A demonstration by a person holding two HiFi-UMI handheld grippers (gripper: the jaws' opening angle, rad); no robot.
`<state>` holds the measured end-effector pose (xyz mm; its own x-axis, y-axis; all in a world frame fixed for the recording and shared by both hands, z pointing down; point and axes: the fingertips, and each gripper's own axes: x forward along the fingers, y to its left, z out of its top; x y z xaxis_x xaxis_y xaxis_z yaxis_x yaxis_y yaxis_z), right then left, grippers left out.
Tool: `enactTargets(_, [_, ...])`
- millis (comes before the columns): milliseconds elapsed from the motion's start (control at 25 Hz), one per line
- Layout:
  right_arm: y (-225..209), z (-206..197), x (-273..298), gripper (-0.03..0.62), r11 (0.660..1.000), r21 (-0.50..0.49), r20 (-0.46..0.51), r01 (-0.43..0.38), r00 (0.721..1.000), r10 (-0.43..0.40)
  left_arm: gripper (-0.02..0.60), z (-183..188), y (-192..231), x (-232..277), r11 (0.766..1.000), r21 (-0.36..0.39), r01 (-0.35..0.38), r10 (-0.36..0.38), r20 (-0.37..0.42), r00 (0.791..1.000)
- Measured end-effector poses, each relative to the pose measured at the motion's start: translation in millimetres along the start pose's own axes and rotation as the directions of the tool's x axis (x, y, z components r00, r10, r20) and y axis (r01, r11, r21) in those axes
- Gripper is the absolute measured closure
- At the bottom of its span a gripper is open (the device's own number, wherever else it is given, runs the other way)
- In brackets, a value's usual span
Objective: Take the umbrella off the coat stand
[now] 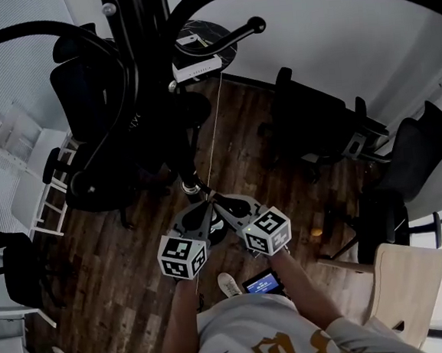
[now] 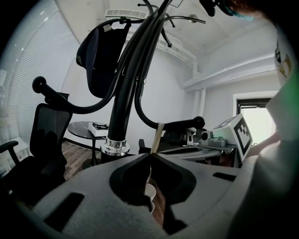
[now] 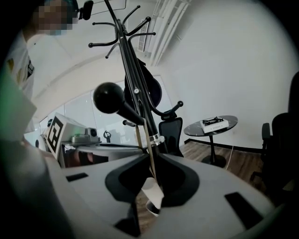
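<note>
Left gripper (image 2: 150, 156) fingers (image 2: 133, 169) together on a tan strap (image 2: 159, 135), black coat stand (image 2: 125, 98) just beyond.

The coat stand (image 1: 134, 41) is viewed from overhead by the head camera. Both gripper views are aimed up it, close.

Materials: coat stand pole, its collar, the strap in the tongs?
The coat stand pole looks like metal tube in glossy black paint: long highlights run along it. Its collar is bright polished metal, chrome-like, with mirror glints. The strap is a flat matte tan band, probably woven fabric or leather; can't tell which.
</note>
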<state>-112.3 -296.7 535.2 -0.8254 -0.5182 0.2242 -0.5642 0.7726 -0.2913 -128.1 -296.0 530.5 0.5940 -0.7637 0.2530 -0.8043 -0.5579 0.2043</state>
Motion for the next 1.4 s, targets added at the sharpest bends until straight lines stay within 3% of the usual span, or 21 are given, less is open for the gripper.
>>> enactTargets(400, [5, 2, 14, 0.543, 1.000, 0.005, -0.004, -0.009, 1.000, 0.009, 0.555, 3, 6, -11, 1.000, 0.003, -0.001, 0.001, -0.009, 1.000])
enactTargets(880, [7, 2, 16, 0.574, 0.999, -0.029, 0.020, 0.035, 0.999, -0.034, 0.557, 2, 5, -11, 1.000, -0.020, 0.024, -0.024, -0.009, 1.000])
enactTargets(1400, [3, 2, 9, 0.580, 0.998, 0.021, 0.038, 0.061, 0.997, -0.062, 0.557, 1, -1, -14, 0.999, -0.024, 0.046, -0.046, -0.008, 0.999])
